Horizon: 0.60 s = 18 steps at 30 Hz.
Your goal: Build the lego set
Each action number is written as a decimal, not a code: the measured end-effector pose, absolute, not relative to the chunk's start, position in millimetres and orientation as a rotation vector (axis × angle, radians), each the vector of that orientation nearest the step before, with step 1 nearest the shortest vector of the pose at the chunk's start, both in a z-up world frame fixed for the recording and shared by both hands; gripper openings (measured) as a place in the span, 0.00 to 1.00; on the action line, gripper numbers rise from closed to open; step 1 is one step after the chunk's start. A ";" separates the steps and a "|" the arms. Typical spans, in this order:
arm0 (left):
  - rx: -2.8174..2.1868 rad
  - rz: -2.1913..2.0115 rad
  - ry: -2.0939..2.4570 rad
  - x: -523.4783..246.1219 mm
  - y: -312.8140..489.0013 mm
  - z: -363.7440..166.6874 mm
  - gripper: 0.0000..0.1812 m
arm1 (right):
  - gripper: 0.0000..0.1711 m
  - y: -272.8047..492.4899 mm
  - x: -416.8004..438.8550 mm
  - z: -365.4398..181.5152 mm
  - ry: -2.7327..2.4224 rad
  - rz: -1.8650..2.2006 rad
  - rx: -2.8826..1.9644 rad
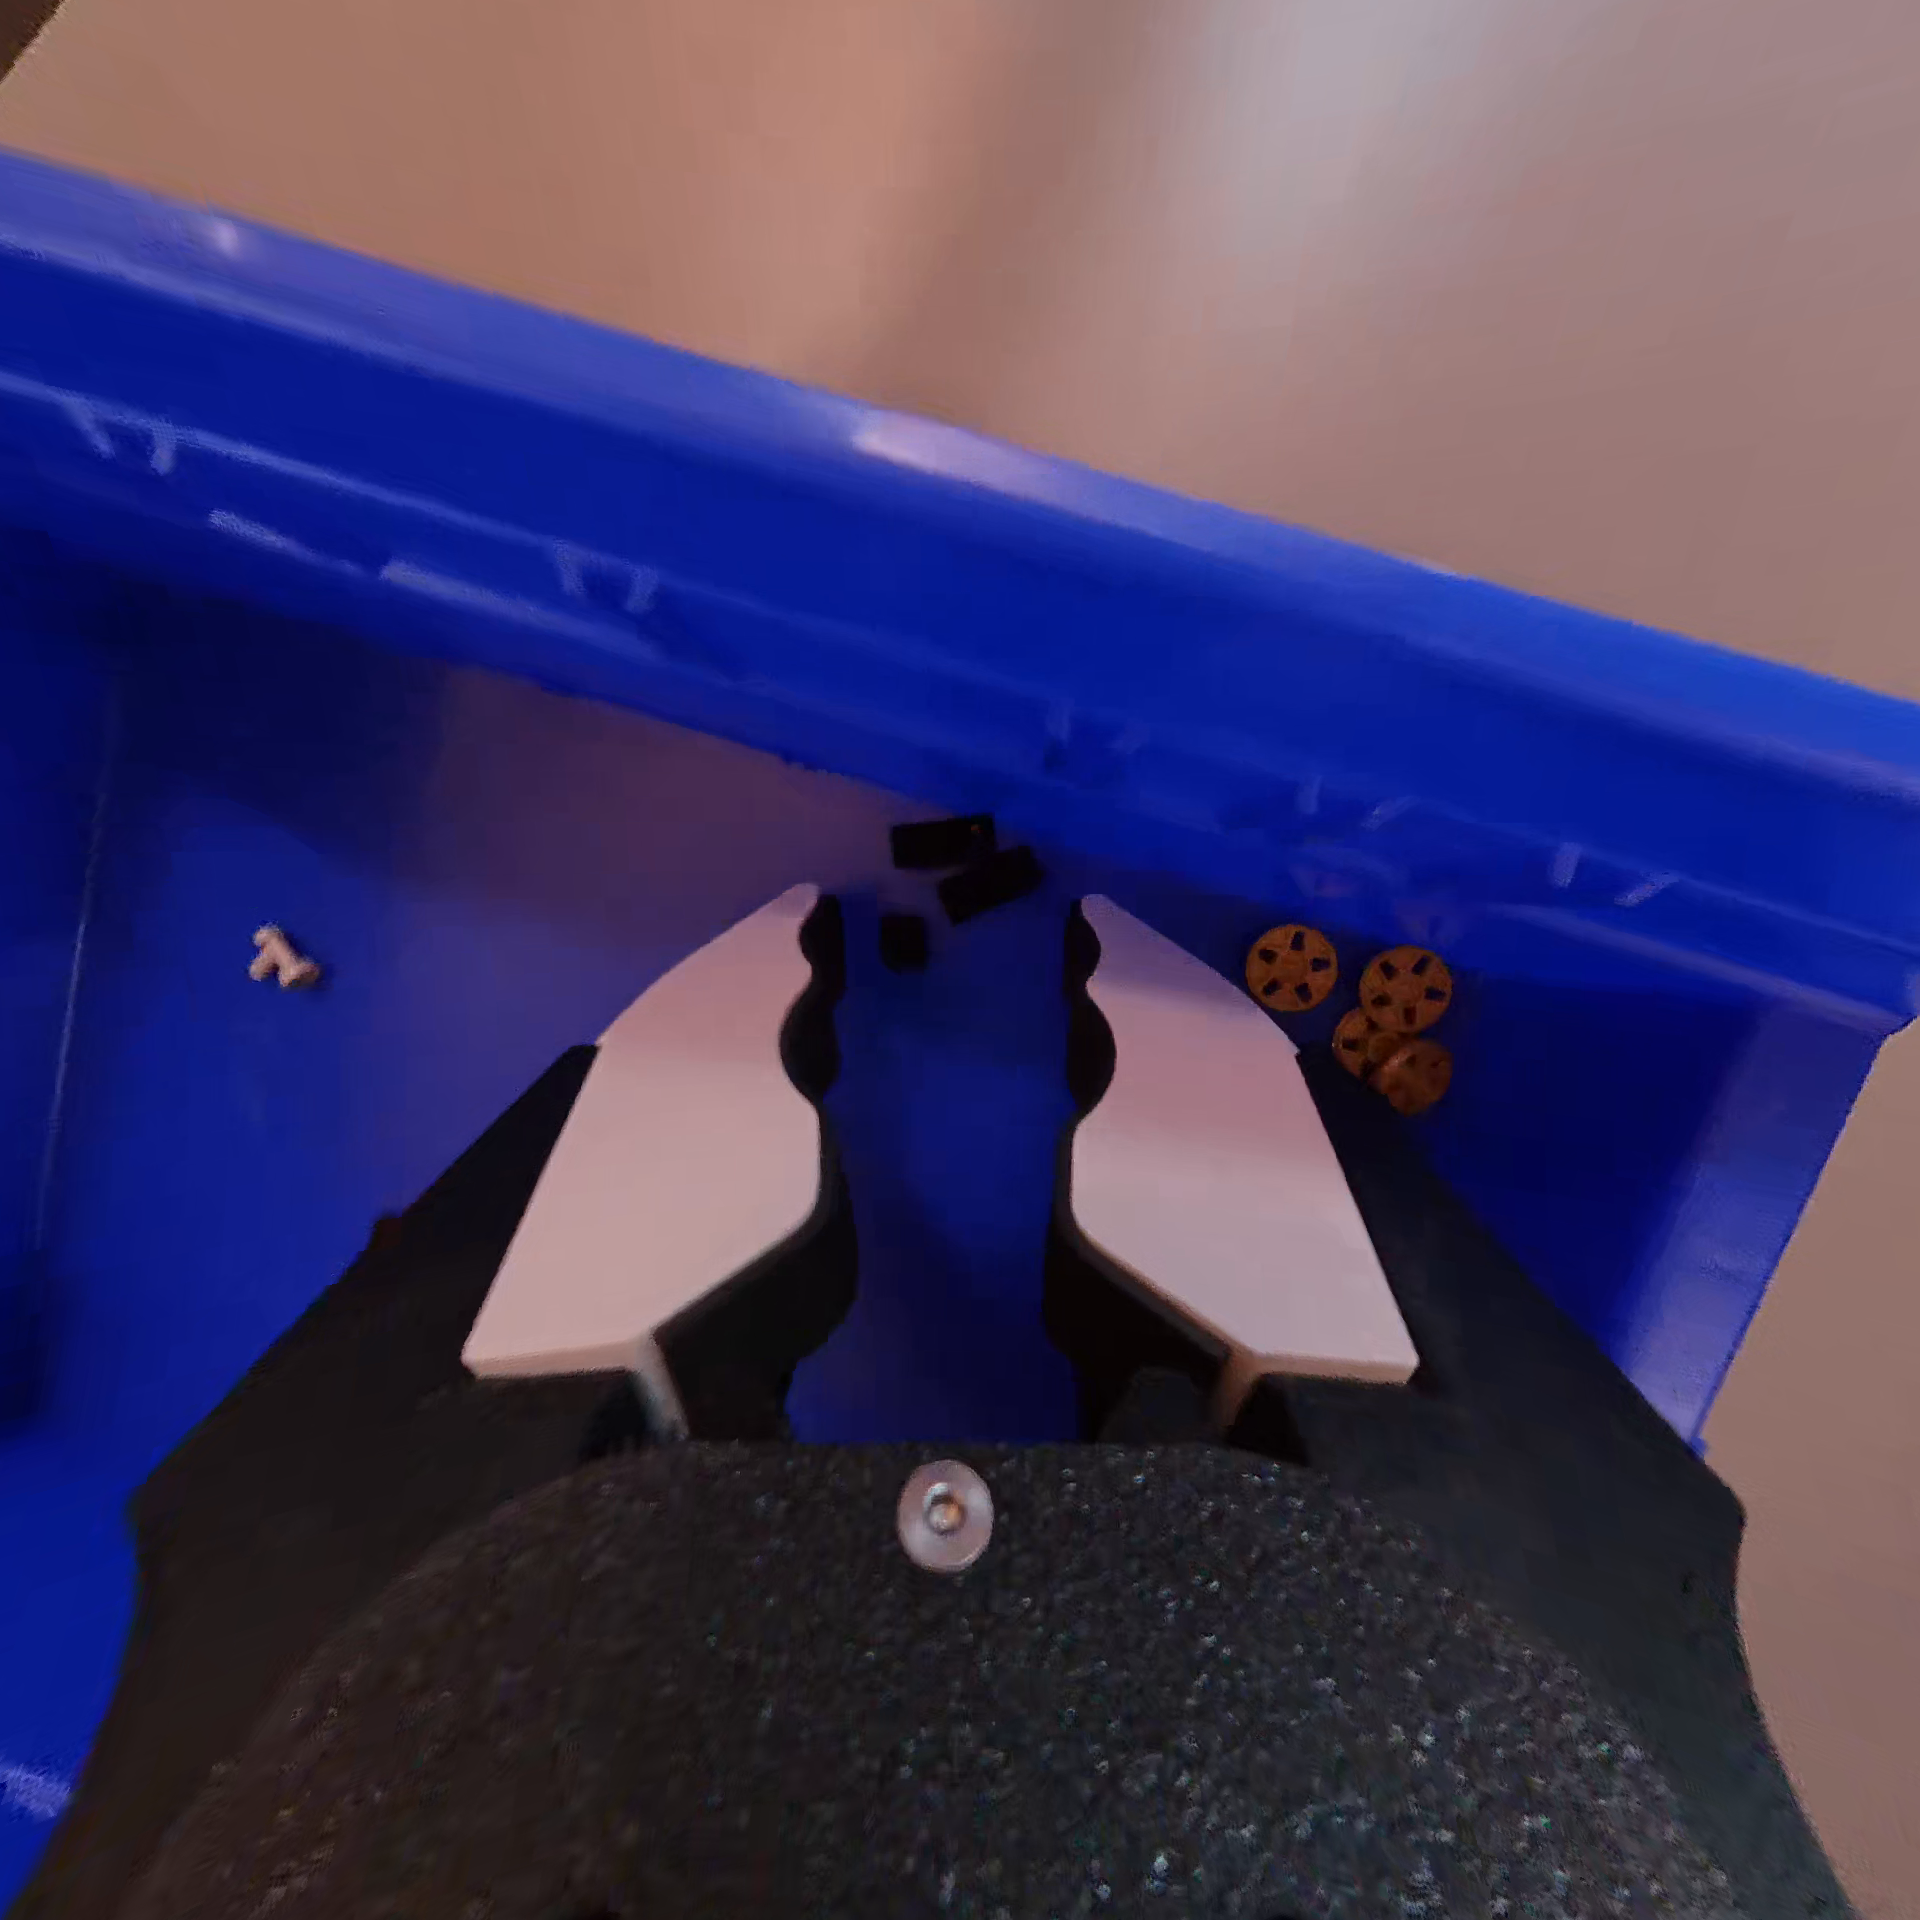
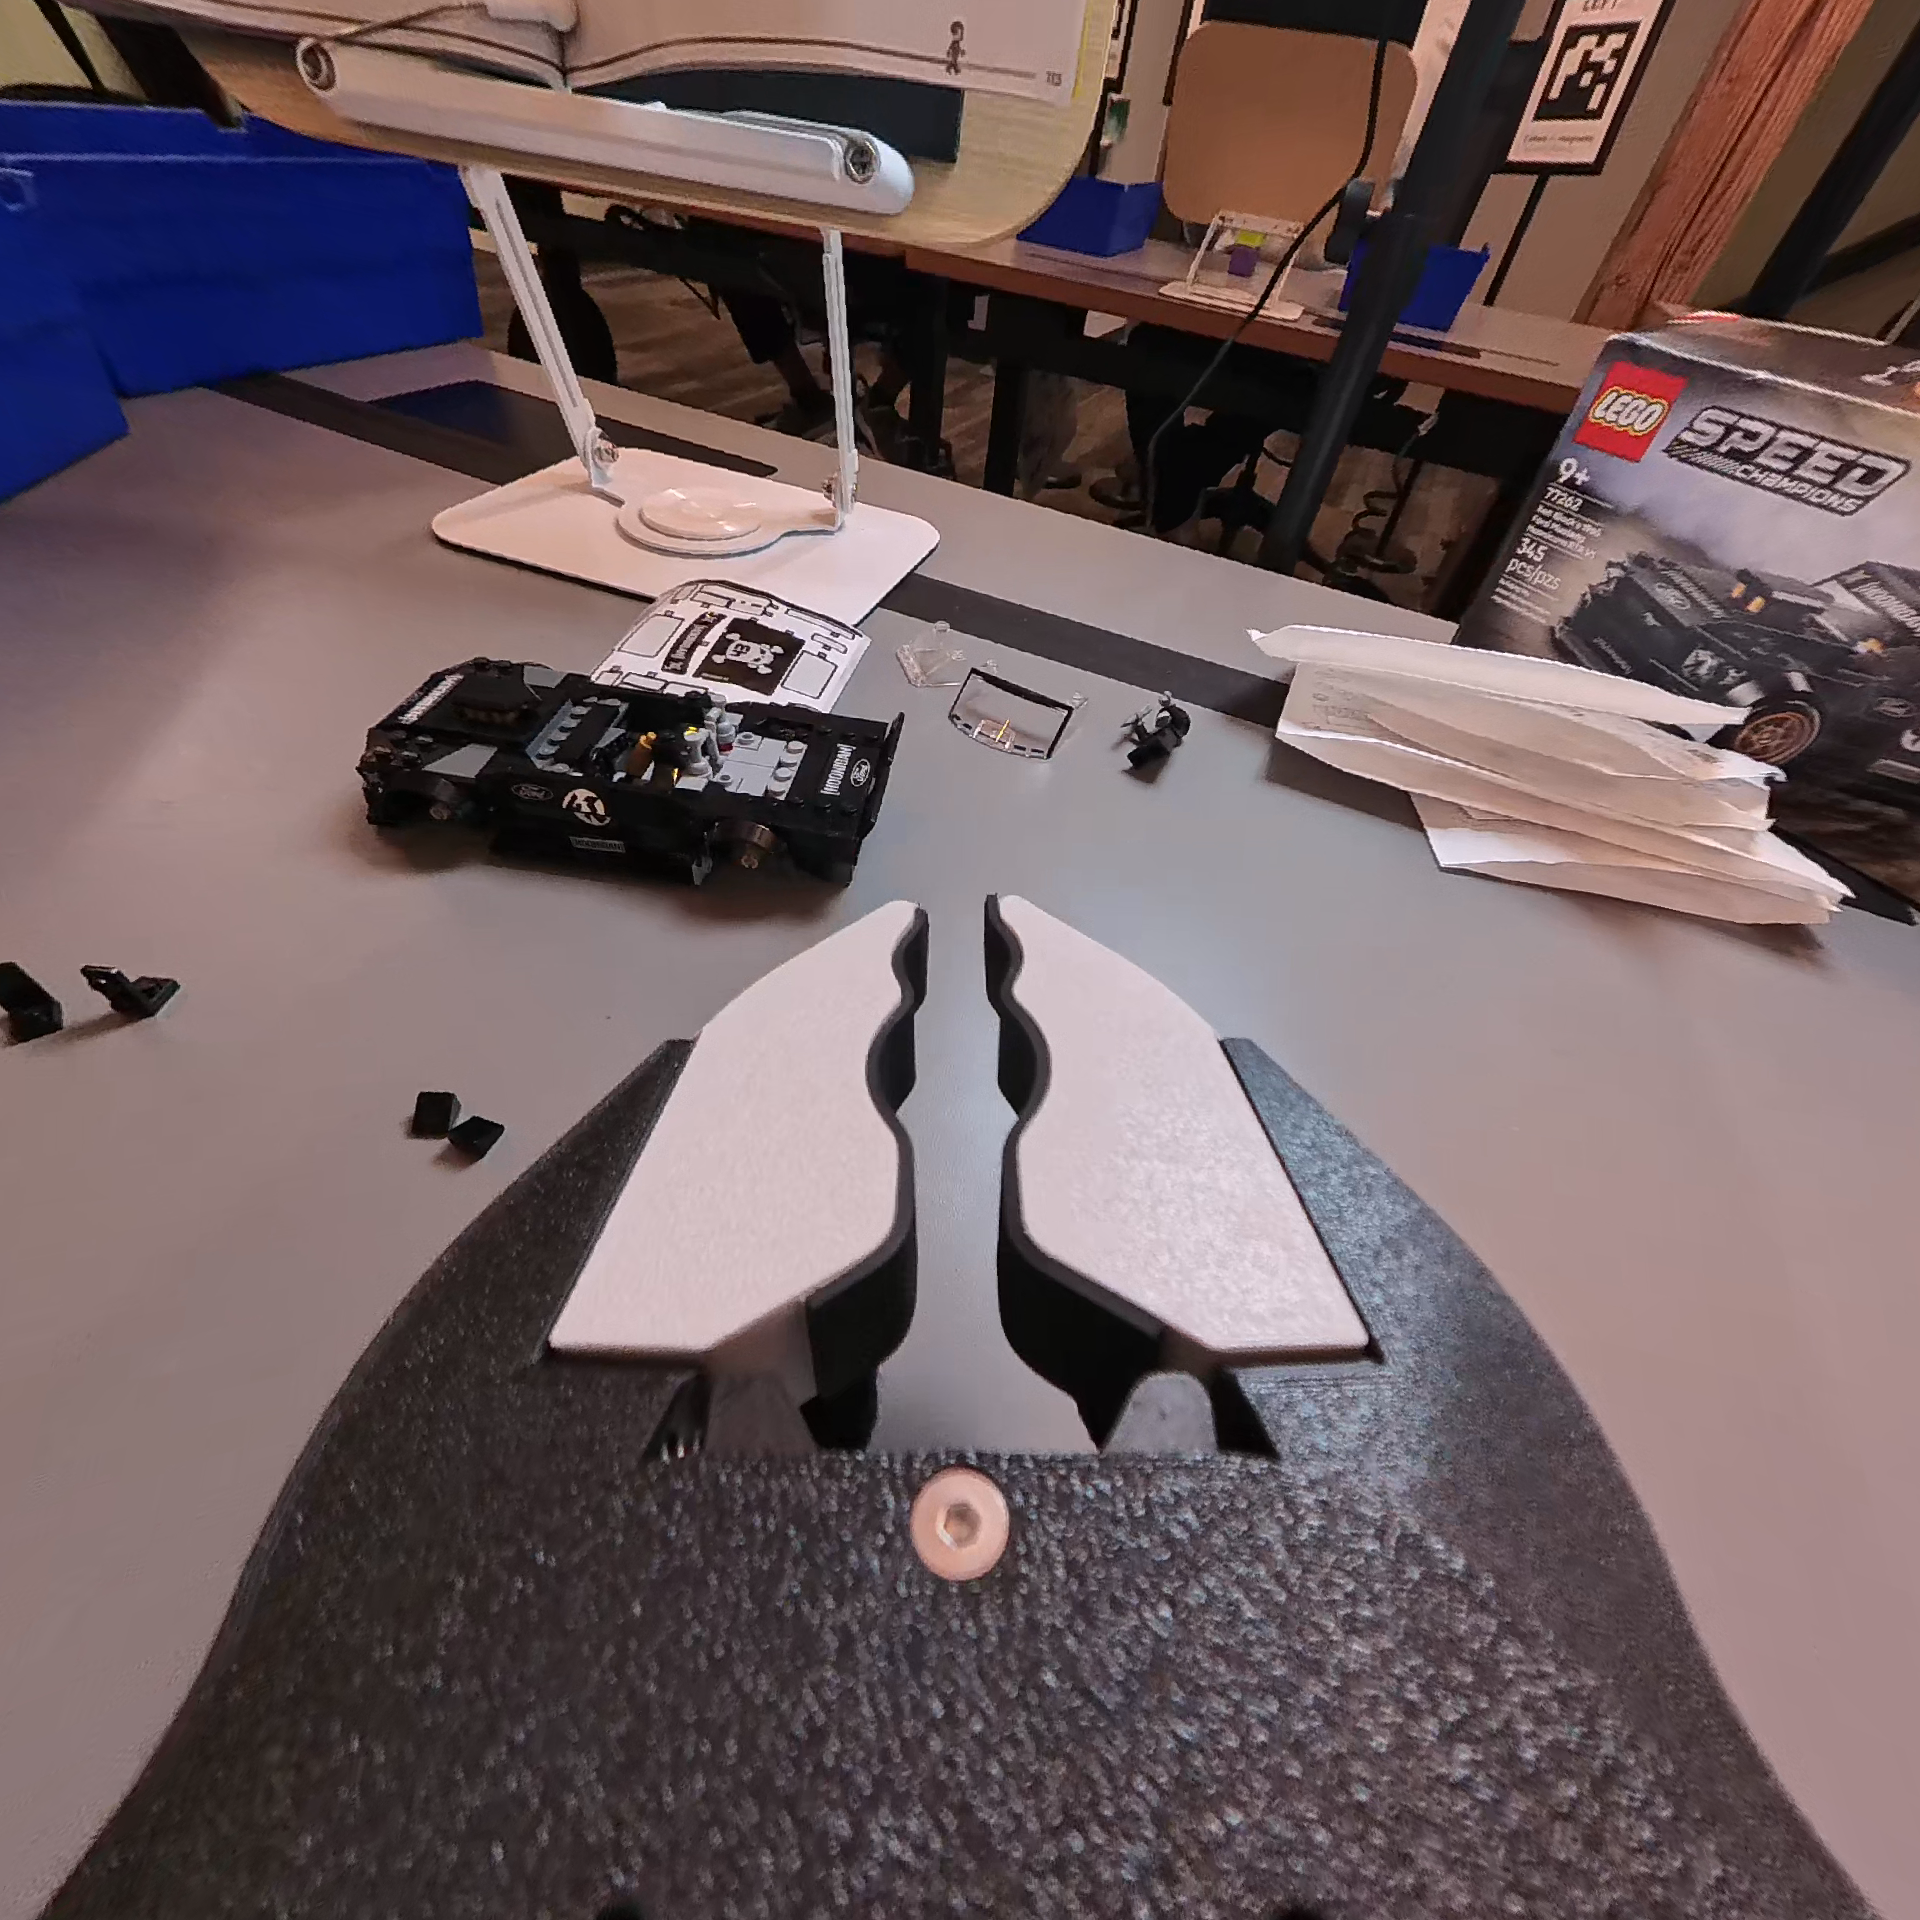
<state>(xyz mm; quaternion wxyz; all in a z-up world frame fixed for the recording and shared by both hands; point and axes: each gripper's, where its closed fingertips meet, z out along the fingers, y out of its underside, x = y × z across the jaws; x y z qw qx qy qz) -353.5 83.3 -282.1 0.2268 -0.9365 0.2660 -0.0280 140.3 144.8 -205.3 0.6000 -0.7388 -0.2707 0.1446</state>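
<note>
In the left wrist view my left gripper [image 1: 951,914] is open inside a blue bin [image 1: 935,623], low over its floor. Three small black pieces [image 1: 982,868] lie at the bin's far wall, just past and between the fingertips. Several brown wheel hubs [image 1: 1371,1003] lie to the right and a small pale pin [image 1: 283,958] to the left. In the right wrist view my right gripper [image 2: 956,909] hovers over the grey table [image 2: 1455,1039], empty, its jaws only a narrow gap apart. The part-built black car [image 2: 623,764] lies ahead and to the left of it.
A sticker sheet [image 2: 732,649], clear windscreen pieces [image 2: 1003,717] and a small dark figure part [image 2: 1153,727] lie beyond the car. Loose black pieces [image 2: 457,1122] [image 2: 88,997] lie at the left. Empty white bags [image 2: 1538,769] and the set box [image 2: 1745,540] are at the right. A white stand [image 2: 686,530] is behind. My right fingertips sit around 50 cm from my left ones. It is some 10 cm from my left tips to the small pale pin [image 1: 283,958].
</note>
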 end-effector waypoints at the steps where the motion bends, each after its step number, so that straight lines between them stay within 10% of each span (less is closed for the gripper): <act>1: -2.562 -0.082 0.790 -352.0 83.6 -283.1 0.24 | 0.06 144.9 140.1 -205.6 -0.630 0.333 -1.714; 18: -2.514 -0.297 1.026 -346.5 87.6 -284.5 0.10 | 0.06 144.9 140.3 -204.7 -0.628 0.356 -1.715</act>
